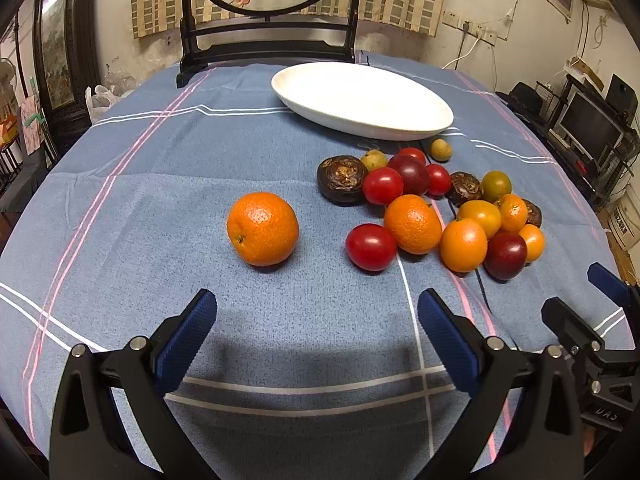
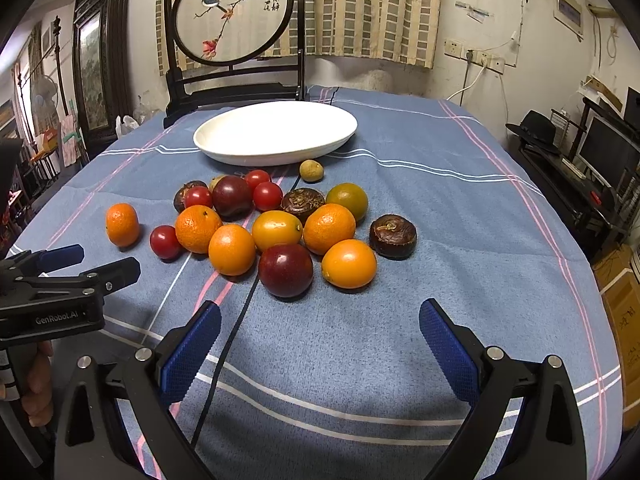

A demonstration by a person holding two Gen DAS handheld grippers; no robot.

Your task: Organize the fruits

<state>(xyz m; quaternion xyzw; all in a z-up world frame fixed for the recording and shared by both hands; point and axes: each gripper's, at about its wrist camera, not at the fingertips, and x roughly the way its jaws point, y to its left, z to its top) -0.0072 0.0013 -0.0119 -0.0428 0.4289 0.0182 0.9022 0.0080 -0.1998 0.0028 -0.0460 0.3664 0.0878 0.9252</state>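
Note:
A heap of small fruit [image 1: 436,204] [image 2: 280,224] lies on the blue cloth: oranges, red tomatoes, dark plums, brown water chestnuts, a green one. One orange [image 1: 263,229] [image 2: 122,225] sits apart on the left. Behind the heap stands an empty white oval plate [image 1: 400,128] [image 2: 224,148]. My left gripper [image 1: 318,312] is open and empty, just short of the lone orange. My right gripper [image 2: 320,322] is open and empty, close in front of a dark plum [image 2: 285,270]. The right gripper shows at the right edge of the left wrist view [image 1: 592,304], and the left gripper at the left edge of the right wrist view [image 2: 96,262].
A dark wooden stand with a round painted screen [image 1: 268,40] [image 2: 232,12] rises at the table's far edge behind the plate. A thin black cord [image 2: 236,328] runs across the cloth under the fruit. A hand [image 2: 36,384] holds the left gripper's handle. Shelves and a monitor [image 2: 608,156] stand off to the right.

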